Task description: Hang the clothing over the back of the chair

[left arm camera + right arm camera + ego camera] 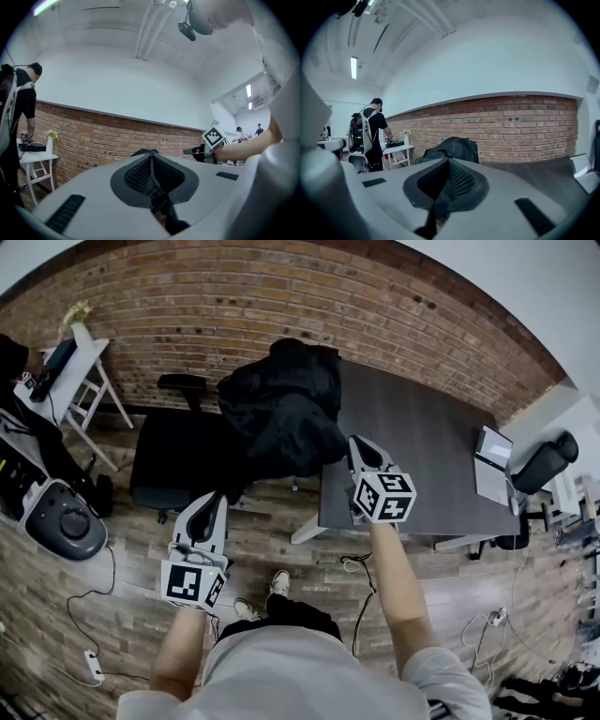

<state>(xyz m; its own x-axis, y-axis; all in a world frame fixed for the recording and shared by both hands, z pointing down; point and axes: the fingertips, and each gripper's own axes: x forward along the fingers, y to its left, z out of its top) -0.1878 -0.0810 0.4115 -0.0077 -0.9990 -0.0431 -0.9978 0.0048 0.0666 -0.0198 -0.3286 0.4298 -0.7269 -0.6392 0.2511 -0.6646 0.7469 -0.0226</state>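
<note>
Brick wall (281,296) runs behind the chair (173,460), and wooden floor (122,559) spreads out on every side of it. Just to the right of the chair stands a long dark grey desk (422,446), its near corner close to the chair's back.

The chair is a black office chair with armrests, its seat bare. The clothing (281,413), a dark, bulky garment, is heaped over the back of the chair, covering the top and hanging down the side toward the desk. Whether it touches the desk edge cannot be told.

Left of the chair, against the wall, is a small white table (84,362), where a person (370,131) in dark clothes stands with a backpack. Nearer than that table, also left of the chair, a round grey machine (61,521) sits on the floor.

The left gripper (212,502) is held in front of the chair seat, on the wearer's side, pointing about level. Its jaws are pressed together with nothing between them.

The right gripper (362,444) is to the right of the chair, over the desk's near corner and just beside the hanging edge of the clothing. Its jaws are also pressed together and hold nothing.

A power strip (94,667) with a thin cable lies on the floor, well in front of the chair.
</note>
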